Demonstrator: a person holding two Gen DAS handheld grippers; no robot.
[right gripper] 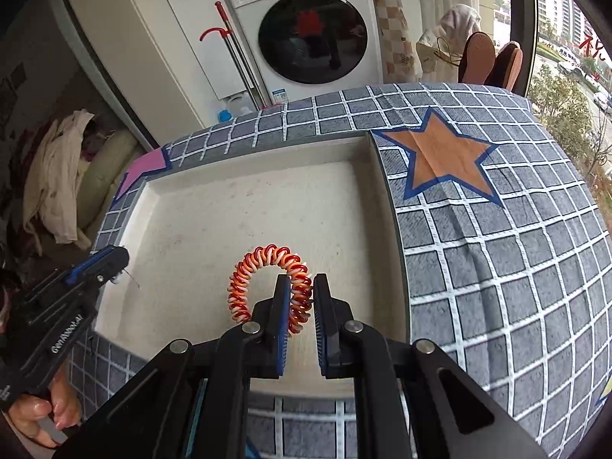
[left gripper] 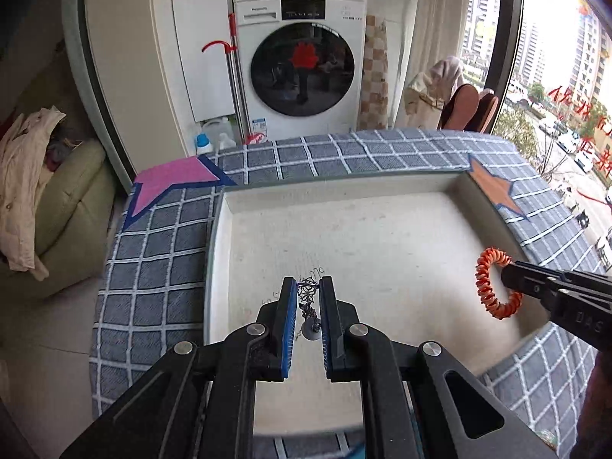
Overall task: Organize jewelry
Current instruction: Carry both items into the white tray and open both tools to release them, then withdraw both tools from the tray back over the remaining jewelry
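Black, hard-edged and bolted with round silver pins, the left gripper (left gripper: 308,287) hangs over a shallow white tray (left gripper: 225,237), its blue ribbed pads closed on a small dark filigree earring (left gripper: 308,293). Its fine chain dangles to a pale round bead between the fingers. Off to the side, the right gripper (right gripper: 300,287) pinches an orange-and-white bracelet (right gripper: 264,267), a springy twisted ring that stands upright above the tray's rough, faintly stained floor. Both pieces are held in the air over the tray, well apart. Under the tray lies a grey checked cloth (right gripper: 478,267) with a woven texture and an orange paper star (right gripper: 440,153) edged in blue. Behind stands a glossy white washer (left gripper: 302,69).
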